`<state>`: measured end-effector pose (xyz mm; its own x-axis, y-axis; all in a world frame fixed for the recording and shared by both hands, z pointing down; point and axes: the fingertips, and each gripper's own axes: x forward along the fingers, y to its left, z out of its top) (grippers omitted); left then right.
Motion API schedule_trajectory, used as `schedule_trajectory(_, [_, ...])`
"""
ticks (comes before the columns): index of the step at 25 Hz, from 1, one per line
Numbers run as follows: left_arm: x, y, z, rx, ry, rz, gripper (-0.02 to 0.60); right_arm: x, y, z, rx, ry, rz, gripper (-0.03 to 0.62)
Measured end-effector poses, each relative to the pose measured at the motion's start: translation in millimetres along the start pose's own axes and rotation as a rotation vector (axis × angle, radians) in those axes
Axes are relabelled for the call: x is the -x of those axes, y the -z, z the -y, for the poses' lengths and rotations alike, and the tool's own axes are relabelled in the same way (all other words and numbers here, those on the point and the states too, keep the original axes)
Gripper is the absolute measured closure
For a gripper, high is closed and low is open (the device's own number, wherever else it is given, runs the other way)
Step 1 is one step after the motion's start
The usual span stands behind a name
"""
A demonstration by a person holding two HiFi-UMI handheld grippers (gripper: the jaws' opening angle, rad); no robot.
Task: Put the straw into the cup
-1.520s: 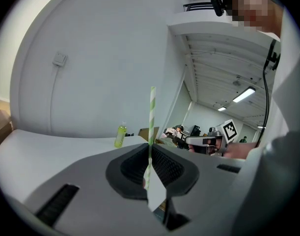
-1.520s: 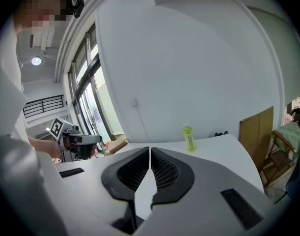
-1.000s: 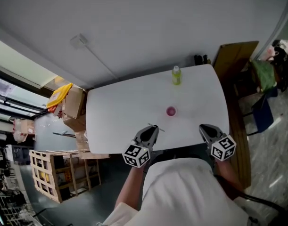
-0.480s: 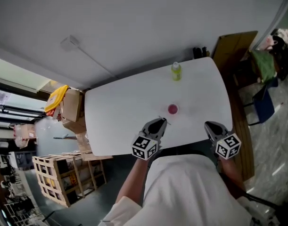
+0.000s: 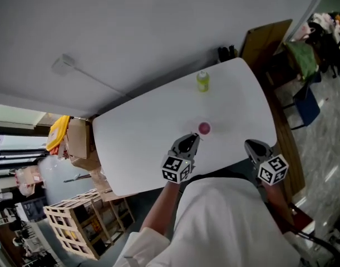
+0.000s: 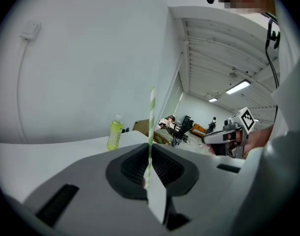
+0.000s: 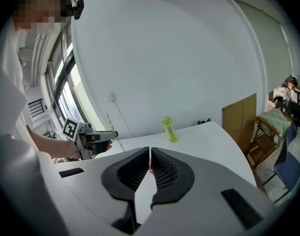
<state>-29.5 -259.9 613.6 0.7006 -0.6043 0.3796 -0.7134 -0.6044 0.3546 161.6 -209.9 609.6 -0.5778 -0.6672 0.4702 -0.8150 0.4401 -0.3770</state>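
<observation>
- The left claw [image 5: 189,142] is clenched on the straw [image 6: 151,117]. The left gripper view shows the green-and-white striped straw standing nearly upright out of the pinch, with most of its length above the jaws.
- The cup [image 5: 204,128], small and pink, stands open-mouthed on the white table [image 5: 142,143], just ahead of the left claw and slightly to its right. A green bottle [image 5: 202,81] stands well beyond it, near the far edge.
- The step in hand looks like the carry to the cup. To do it well, I would bring the straw's free end over the middle of the cup mouth and tip the claw so that end points down. The grip should stay firm until the tip is inside the rim, since a thin straw can pivot in the pinch.
- The cup looks light, so a sideways nudge on its rim could tip it.
- The left forearm reaches forward over the near table edge, claw pointing at the cup.
- The right claw [image 5: 254,147] is shut on nothing and is held low at the near edge, well to the right of the cup.
</observation>
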Motion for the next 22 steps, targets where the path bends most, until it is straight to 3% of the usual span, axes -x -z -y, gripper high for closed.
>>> schedule_trajectory(11, [-37,30,-35,0.040,0.020,-0.046,0.560,-32,10,-15,-0.014,0.020,-0.050,0.557])
schedule_trajectory(22, [-78,65,-47,0.034,0.038,-0.116,0.560,-39,18,-9,-0.049,0.069,-0.080,0.557])
